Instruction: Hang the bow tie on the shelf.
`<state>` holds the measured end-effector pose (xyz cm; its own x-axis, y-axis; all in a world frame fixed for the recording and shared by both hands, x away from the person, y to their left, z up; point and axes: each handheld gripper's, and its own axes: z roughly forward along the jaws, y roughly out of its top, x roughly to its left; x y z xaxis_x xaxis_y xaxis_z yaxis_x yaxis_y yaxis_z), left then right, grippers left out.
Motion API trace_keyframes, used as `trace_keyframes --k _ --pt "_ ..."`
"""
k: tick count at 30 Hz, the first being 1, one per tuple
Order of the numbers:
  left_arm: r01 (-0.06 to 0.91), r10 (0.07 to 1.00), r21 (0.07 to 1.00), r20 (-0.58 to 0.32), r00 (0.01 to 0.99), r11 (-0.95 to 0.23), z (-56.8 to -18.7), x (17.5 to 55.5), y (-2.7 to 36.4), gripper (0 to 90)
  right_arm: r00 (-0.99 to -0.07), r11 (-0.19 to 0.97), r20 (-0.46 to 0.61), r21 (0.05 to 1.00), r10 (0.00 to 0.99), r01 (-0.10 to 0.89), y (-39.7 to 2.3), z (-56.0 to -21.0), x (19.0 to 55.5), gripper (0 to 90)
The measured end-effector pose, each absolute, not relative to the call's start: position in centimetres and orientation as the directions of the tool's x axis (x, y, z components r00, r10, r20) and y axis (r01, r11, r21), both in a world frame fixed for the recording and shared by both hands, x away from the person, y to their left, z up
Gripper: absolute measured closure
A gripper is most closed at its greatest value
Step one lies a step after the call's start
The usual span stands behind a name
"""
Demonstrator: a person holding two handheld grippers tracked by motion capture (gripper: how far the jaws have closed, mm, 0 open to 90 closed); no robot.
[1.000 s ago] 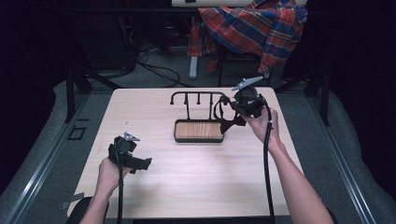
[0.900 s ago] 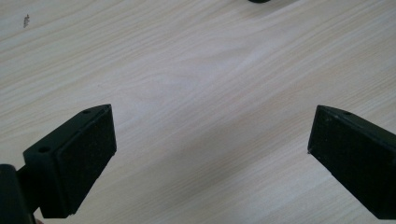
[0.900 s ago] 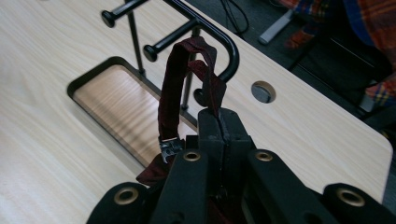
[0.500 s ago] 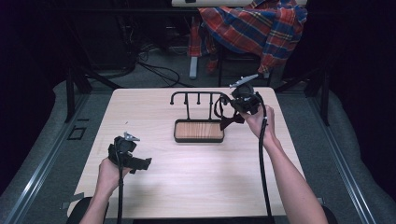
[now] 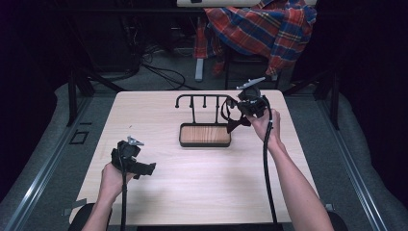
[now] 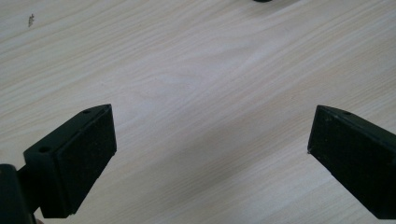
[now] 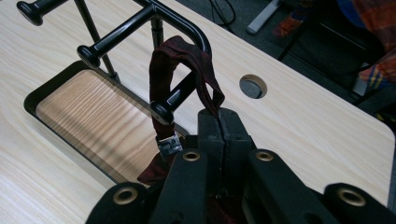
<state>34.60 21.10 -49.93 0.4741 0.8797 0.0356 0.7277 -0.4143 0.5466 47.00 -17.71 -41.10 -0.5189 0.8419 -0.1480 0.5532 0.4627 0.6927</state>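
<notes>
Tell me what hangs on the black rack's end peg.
A dark red strap loops over the end peg of the black rack, pinched by the right claw. Its lower end is hidden behind the claw.

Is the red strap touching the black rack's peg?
Touching. The right gripper view shows the dark red strap looped over the rack's end peg, draped against its bar, while the right gripper pinches it.

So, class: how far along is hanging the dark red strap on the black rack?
Done: the right tongs are shut on the dark red strap, already looped over a peg of the black rack. In hand: settling it. Left: release. The left tongs wait open above the table.
</notes>
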Motion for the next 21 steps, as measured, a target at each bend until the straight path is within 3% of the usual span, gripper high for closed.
trace_keyframes --k 21 --pt "0.726 0.878 0.543 0.047 0.476 -0.422 -49.9 34.6 21.0 1.3 -0.520 0.400 -0.036 0.685 0.853 0.609 -18.4 -42.8 47.7 88.2"
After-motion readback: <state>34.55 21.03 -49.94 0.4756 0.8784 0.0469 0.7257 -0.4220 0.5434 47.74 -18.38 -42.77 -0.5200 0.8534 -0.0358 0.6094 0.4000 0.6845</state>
